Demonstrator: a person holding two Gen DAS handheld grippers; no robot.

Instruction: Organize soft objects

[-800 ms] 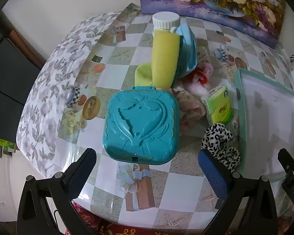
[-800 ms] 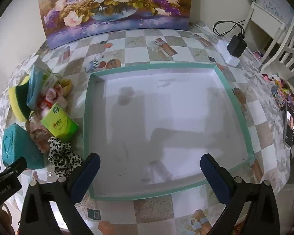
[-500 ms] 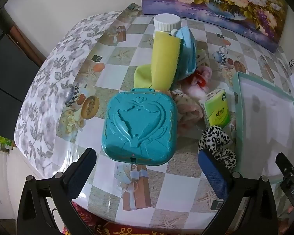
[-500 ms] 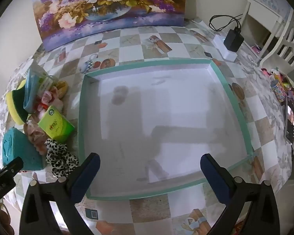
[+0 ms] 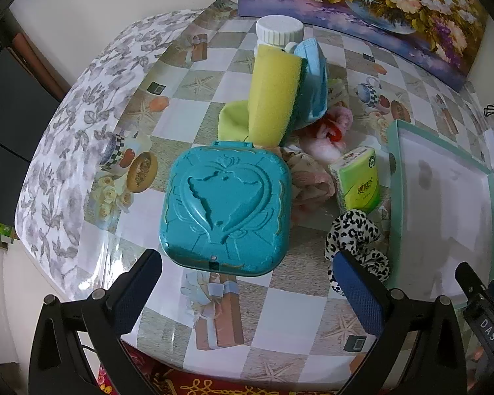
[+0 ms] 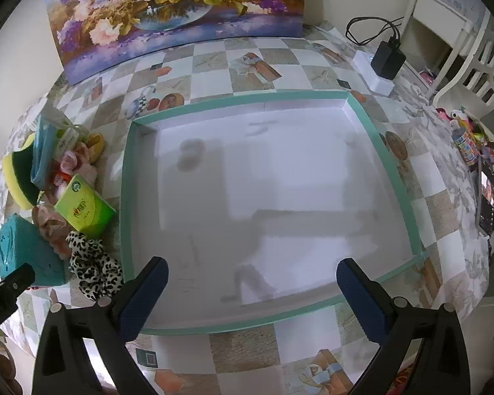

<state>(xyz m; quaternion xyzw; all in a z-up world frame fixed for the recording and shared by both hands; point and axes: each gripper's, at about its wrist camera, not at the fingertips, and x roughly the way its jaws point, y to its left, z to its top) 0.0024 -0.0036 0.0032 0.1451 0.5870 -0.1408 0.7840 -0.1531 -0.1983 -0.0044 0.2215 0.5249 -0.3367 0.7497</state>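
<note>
**Both grippers wide open above the table, soft things piled left of the empty tray**

The left gripper (image 5: 247, 293) hangs over the near edge of the table (image 5: 289, 316), its jaws spread wide with nothing between them. Just beyond its fingertips lies a teal plastic case (image 5: 227, 207), closed and flat on the checked tablecloth. By the right finger sits a leopard-print scrunchie (image 5: 355, 240), close beside the tray's left wall. Farther in, a green tissue pack (image 5: 359, 181) leans near a beige-pink scrunchie (image 5: 308, 181) that touches the case's right side. Behind these is a fluffy pink item with a red part (image 5: 329, 135); what it is cannot be made out clearly. A yellow sponge (image 5: 273, 95) stands tilted against a light blue cloth item (image 5: 313, 79), with a lime cloth (image 5: 233, 118) at its foot and a white-capped jar (image 5: 280, 31) at the back. A flower painting (image 5: 362, 3) leans on the wall beyond.

The right gripper (image 6: 252, 293) hovers over the near rim of the tray (image 6: 247, 324), jaws equally wide and holding nothing. The tray's white floor is bare apart from shadows. Past its far right corner a black charger (image 6: 387, 59) sits on a white block
</note>
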